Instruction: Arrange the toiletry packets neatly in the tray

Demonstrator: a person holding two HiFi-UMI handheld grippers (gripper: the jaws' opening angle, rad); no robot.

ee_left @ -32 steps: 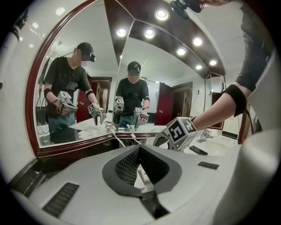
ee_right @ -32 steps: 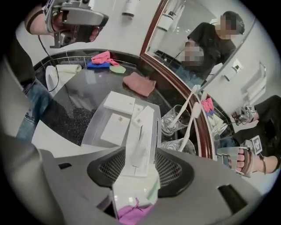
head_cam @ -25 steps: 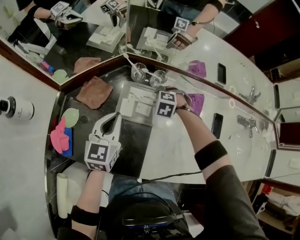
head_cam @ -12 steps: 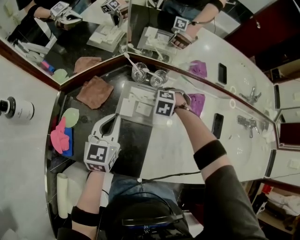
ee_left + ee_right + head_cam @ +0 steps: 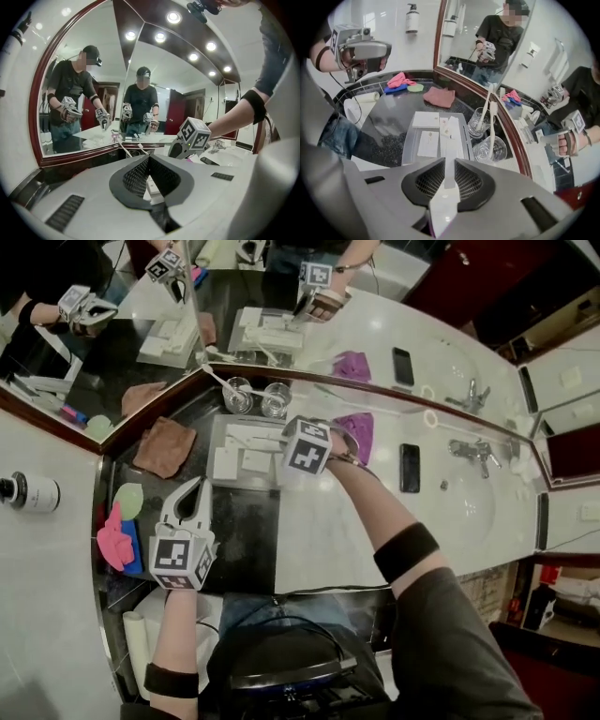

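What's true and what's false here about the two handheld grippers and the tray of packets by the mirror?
1. The right gripper grips a narrow white packet. True; its jaws have just been closing, with the packet between them.
2. The left gripper grips a packet too. False: its jaws are together with nothing between them.
3. The clear plastic tray is empty. False: several white toiletry packets lie in it.
4. Two clear drinking glasses stand beside the tray, near the mirror. True.
5. The brown folded cloth lies in the tray. False: it lies on the black stone counter, apart from the tray.
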